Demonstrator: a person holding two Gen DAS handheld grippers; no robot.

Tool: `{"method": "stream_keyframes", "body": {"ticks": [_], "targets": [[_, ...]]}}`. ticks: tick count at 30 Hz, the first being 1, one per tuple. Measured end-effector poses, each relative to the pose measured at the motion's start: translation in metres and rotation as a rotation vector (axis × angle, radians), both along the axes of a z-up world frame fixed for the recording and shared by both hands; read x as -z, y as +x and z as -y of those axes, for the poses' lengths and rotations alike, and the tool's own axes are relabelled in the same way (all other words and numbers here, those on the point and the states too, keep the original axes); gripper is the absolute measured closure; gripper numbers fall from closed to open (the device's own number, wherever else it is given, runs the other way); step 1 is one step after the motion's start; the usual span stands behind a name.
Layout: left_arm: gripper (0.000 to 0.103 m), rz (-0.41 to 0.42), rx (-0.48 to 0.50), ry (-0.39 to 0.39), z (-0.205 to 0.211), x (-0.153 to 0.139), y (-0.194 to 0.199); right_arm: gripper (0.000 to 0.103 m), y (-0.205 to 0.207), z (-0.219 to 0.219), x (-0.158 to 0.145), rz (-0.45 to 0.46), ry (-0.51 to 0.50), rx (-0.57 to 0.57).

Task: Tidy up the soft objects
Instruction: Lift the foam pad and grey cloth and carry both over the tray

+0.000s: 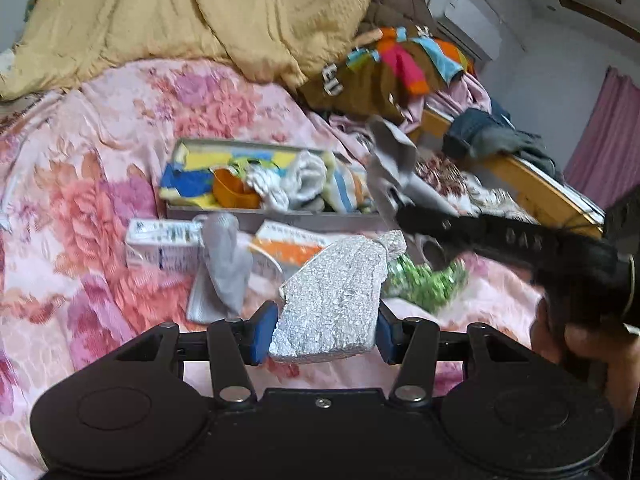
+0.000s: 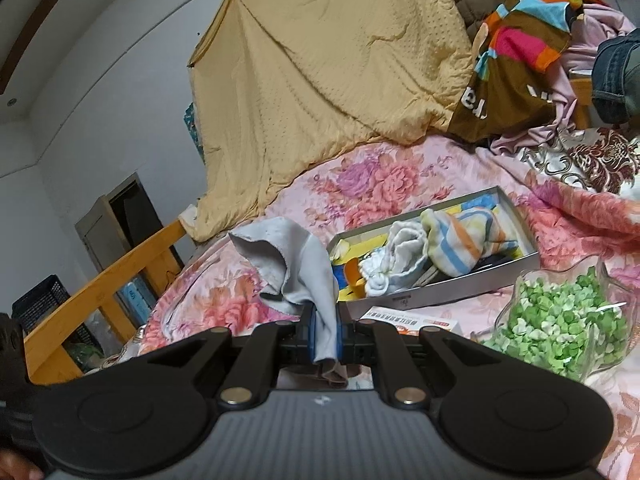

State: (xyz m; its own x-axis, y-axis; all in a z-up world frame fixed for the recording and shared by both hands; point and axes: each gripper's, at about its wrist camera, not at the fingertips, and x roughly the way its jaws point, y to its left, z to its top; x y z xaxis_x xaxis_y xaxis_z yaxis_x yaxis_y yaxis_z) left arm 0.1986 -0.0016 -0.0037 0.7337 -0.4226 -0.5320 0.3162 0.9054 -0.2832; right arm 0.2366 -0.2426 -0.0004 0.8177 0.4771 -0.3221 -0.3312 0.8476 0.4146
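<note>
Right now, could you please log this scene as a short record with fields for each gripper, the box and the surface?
left gripper: shut on silver textured cloth
right gripper: shut on grey cloth, held above the bed
grey box: open, holds striped towel and white cloth
glass bowl: green pieces, beside the box
surface: floral bedspread

Both wrist views look low and close across the bed, sharing the grey tray [image 1: 276, 220] [image 2: 440, 286].

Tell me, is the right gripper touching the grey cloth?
Touching. The right wrist view shows the right gripper with its blue pads pinched shut on the grey cloth, which passes between them with no gap.
</note>
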Motion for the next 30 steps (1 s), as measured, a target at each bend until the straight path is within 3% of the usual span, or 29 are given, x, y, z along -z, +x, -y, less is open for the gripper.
{"method": "stream_keyframes", "body": {"ticks": [6, 14, 23, 30], "targets": [[0.051, 0.072, -0.080, -0.012, -0.009, -0.015, 0.016, 0.093, 0.009, -0.001, 0.002, 0.007, -0.009, 0.029], [0.051, 0.089, -0.136, -0.002, -0.023, -0.026, 0.065, 0.093, 0.063, -0.026, -0.001, 0.049, -0.045, -0.023], [0.051, 0.102, -0.240, 0.031, -0.032, -0.016, 0.149, 0.093, 0.155, -0.039, 0.000, 0.047, -0.118, 0.029], [0.051, 0.037, -0.337, 0.020, -0.042, 0.008, 0.223, 0.093, 0.214, -0.038, 0.024, 0.052, -0.042, 0.030]]}}
